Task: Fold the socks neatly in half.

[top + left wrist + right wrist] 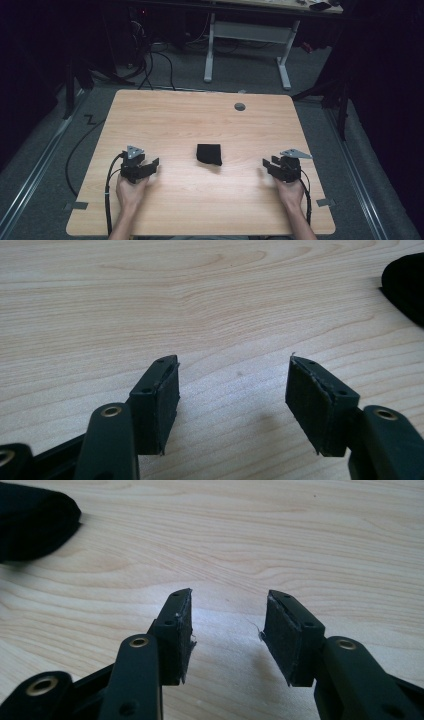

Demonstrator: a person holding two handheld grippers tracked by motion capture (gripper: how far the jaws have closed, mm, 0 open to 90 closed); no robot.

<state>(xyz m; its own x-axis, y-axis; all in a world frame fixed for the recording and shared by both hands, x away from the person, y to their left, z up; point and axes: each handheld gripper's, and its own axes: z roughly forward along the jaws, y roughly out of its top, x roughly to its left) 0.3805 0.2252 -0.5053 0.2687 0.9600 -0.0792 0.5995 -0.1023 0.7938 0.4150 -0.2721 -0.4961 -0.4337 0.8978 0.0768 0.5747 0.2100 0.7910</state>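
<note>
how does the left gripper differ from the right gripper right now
The left gripper points right toward the folded black cloth; the right gripper points left toward it. The left gripper's jaws gape wider than the right gripper's. Both are open, hold nothing, and sit apart from the cloth above the wooden table.

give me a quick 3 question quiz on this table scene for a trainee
1. True or false: the left gripper is holding the black folded cloth.
2. Multiple choice: where does the cloth lie? A) between the two grippers, near the middle of the wooden table; B) at the far edge beside the grey round cap; C) under the right gripper.
3. What is between the right gripper's jaws in the right gripper view?

Key:
1. False; its jaws are open, with bare wood between them.
2. A
3. Nothing but bare tabletop; the cloth lies off to the upper left of that view.
</note>
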